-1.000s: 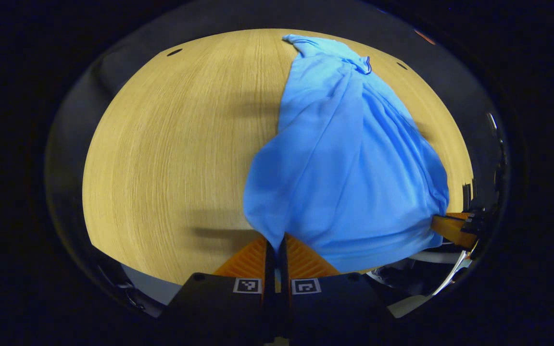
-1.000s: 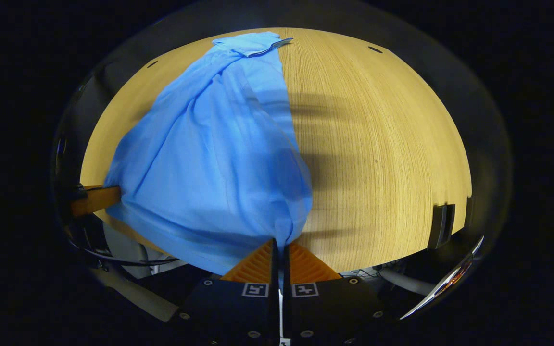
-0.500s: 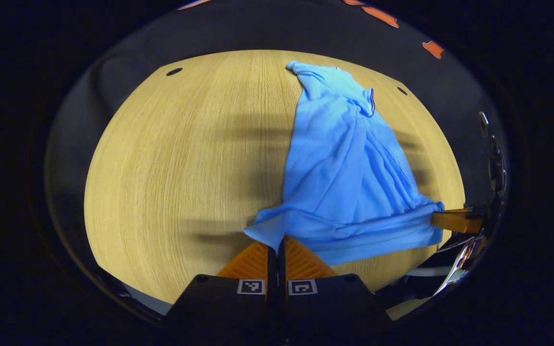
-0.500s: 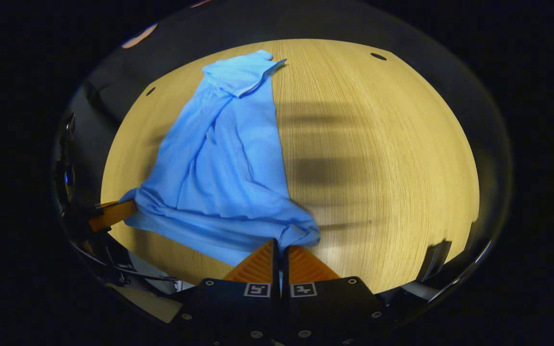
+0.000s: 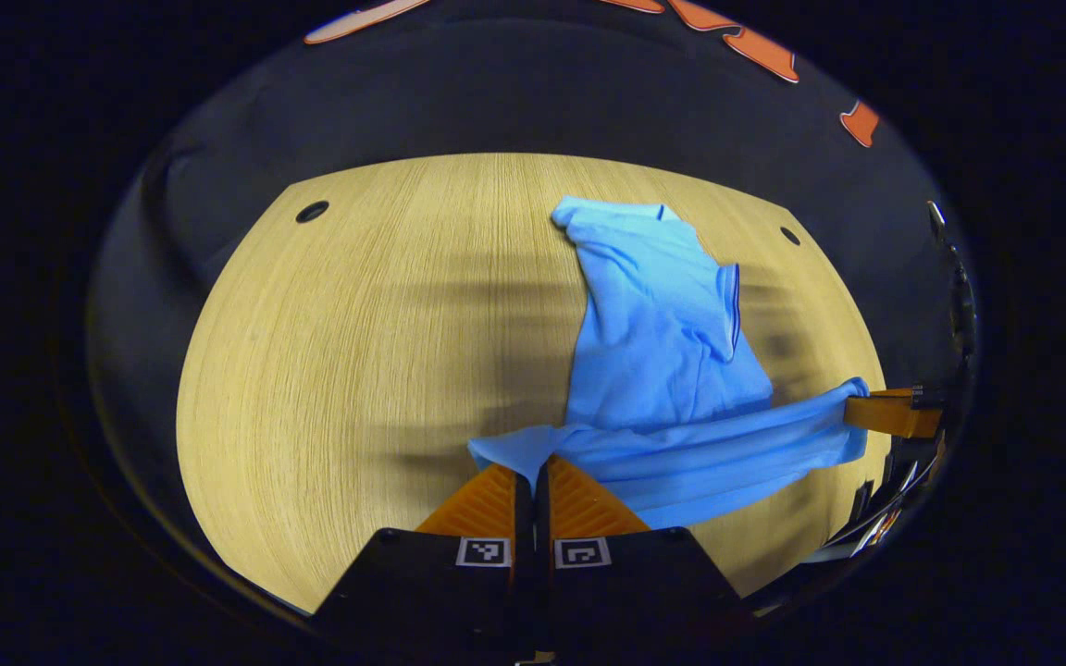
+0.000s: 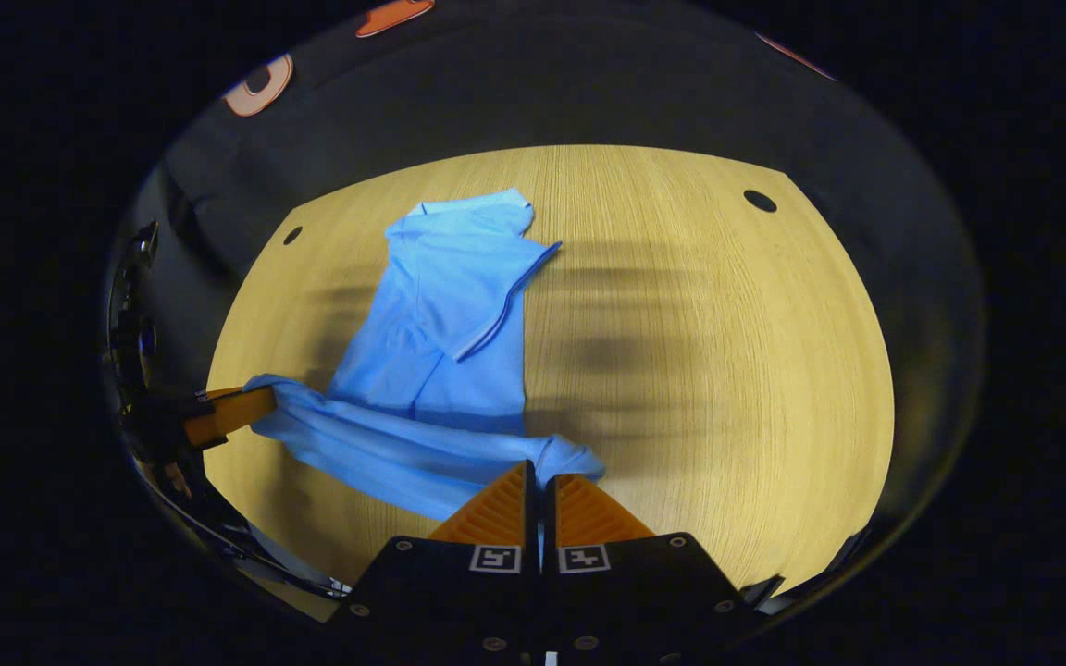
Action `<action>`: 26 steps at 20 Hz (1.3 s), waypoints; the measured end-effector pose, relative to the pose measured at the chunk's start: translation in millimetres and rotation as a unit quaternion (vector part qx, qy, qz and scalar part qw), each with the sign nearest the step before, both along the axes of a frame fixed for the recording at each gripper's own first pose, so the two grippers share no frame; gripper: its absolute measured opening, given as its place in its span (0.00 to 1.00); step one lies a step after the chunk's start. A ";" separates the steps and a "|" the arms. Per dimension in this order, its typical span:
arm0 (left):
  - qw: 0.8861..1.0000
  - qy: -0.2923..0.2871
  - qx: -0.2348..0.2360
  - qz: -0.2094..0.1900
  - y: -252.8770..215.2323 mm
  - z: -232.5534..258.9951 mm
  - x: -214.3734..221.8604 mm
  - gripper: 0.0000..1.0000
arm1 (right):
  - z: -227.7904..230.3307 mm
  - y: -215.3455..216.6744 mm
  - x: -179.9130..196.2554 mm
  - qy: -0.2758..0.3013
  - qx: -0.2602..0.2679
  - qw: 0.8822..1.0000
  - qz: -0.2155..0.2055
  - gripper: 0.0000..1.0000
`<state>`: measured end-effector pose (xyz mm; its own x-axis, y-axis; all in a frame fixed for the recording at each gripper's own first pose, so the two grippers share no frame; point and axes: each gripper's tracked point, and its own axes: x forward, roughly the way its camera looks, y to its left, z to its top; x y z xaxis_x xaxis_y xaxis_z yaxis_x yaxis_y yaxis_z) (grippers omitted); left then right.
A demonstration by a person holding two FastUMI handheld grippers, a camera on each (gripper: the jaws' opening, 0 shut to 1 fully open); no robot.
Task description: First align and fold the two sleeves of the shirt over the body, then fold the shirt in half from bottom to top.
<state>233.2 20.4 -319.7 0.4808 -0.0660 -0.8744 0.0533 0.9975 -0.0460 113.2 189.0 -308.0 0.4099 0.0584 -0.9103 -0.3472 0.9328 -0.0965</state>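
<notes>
Left gripper view is showing the left gripper (image 5: 533, 470) with its fingers pressed together on one corner of the blue shirt (image 5: 658, 356), whose hem is stretching as a band toward the right gripper (image 5: 875, 410) at the far edge. The shirt's upper part is lying on the wooden table (image 5: 357, 351).

Right gripper view is showing the right gripper (image 6: 540, 474) clamping the other hem corner of the shirt (image 6: 445, 333), while the left gripper (image 6: 237, 412) is pinching the far end, over the table (image 6: 727, 351).
</notes>
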 end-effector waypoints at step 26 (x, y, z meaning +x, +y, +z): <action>0.987 -0.133 0.093 0.013 47.0 112.4 317.3 0.81 | -1.9 35.9 217.8 -0.075 0.001 0.997 -0.026 0.92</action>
<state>550.5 67.4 -207.3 0.6945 0.0992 -0.7127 0.0133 0.9885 0.1505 330.9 224.9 -310.0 0.5434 0.0358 -0.8387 -0.2812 0.9491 -0.1417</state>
